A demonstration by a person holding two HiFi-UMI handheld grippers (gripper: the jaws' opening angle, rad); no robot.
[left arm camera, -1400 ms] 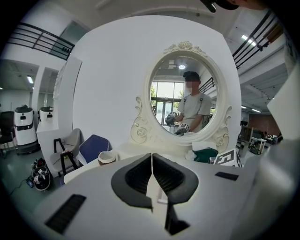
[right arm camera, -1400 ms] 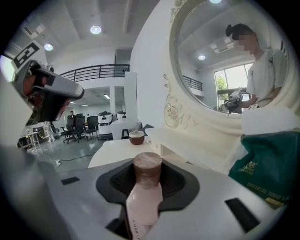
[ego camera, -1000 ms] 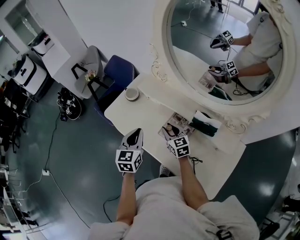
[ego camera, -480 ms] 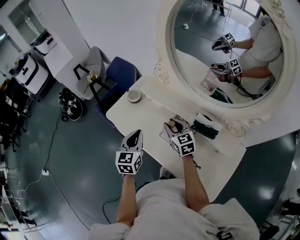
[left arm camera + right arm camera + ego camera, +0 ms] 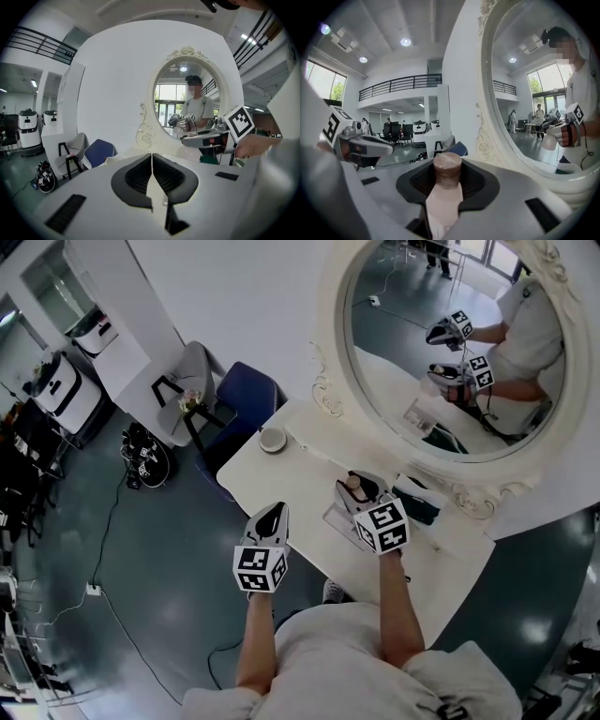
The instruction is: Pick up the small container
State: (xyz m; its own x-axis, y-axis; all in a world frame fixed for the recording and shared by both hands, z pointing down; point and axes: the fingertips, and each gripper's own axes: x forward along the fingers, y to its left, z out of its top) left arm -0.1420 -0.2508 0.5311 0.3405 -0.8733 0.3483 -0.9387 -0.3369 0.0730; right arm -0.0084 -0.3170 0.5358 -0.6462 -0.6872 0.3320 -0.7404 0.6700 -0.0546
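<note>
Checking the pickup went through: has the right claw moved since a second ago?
Yes: holding the small container, the right claw has risen off the clear tray, toward the mirror.

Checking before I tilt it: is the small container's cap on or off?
On: a brown cap sits atop the small container held by the right gripper.

Head camera looks steeply down over desk [image 5: 291, 474] and mirror [image 5: 441, 352] — cameras on left claw [image 5: 151, 161] and right claw [image 5: 446, 174] sit close behind their jaws, facing that mirror.
</note>
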